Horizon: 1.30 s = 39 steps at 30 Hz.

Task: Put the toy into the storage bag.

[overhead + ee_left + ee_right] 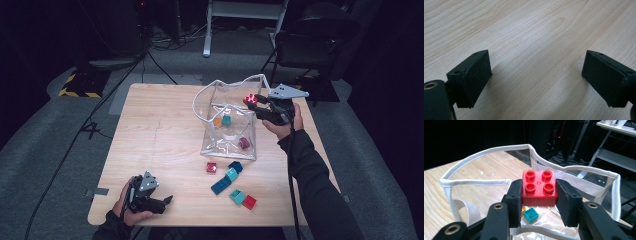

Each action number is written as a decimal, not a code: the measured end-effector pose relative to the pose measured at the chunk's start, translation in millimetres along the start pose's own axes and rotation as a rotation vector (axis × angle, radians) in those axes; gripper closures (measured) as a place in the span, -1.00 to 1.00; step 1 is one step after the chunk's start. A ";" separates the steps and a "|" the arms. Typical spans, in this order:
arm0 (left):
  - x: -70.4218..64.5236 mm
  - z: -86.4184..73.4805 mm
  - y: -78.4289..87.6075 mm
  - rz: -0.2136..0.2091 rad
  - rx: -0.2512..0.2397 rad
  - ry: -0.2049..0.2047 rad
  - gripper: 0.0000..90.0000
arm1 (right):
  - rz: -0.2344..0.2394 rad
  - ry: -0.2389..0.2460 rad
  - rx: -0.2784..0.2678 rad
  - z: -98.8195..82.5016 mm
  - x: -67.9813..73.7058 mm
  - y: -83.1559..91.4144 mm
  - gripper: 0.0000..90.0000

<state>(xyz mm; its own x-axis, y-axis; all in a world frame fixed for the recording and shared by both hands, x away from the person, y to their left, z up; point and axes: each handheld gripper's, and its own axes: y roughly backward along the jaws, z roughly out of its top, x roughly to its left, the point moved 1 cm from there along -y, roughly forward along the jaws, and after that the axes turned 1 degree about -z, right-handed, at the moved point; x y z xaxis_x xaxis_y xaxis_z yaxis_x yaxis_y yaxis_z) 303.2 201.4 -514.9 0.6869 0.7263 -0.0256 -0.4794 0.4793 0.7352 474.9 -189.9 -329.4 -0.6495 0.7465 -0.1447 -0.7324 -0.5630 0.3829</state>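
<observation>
Red brick (539,187), a stiff, light, smooth-sided plastic block, sits clamped by its two flat sides in the right gripper (539,195) over the clear bag (486,152); side grip suits it, though it could slip. Left gripper (536,75) rests apart, empty, on the tabletop (529,30)

bag (230,150) mid-table, blocks (231,182) in front (nearer the person), brick (250,99) above bag

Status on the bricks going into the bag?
Done: about three bricks lie in the clear bag. In hand: the right gripper holds a red brick over the bag's opening. Left: six bricks on the table; the left gripper rests open.
</observation>
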 end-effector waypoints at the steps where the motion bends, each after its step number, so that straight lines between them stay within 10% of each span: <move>1: 0.0 0.0 0.1 -0.002 0.001 0.000 -0.80 | -0.009 -0.002 0.000 0.1 0.1 0.0 0.21; 19: 0.0 0.0 0.1 -0.002 0.001 0.000 -0.80 | 0.047 0.031 -0.064 -7.3 6.5 41.7 0.19; 39: 0.0 0.0 0.1 -0.001 0.001 0.000 -0.80 | 0.151 0.092 -0.064 -65.5 35.5 92.3 0.12</move>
<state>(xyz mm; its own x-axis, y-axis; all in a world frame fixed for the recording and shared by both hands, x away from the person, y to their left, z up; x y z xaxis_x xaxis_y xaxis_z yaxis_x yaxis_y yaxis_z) 303.2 201.4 -514.8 0.6874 0.7258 -0.0268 -0.4778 0.4797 0.7359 370.9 -238.5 -359.0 -0.7666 0.6181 -0.1737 -0.6349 -0.6897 0.3482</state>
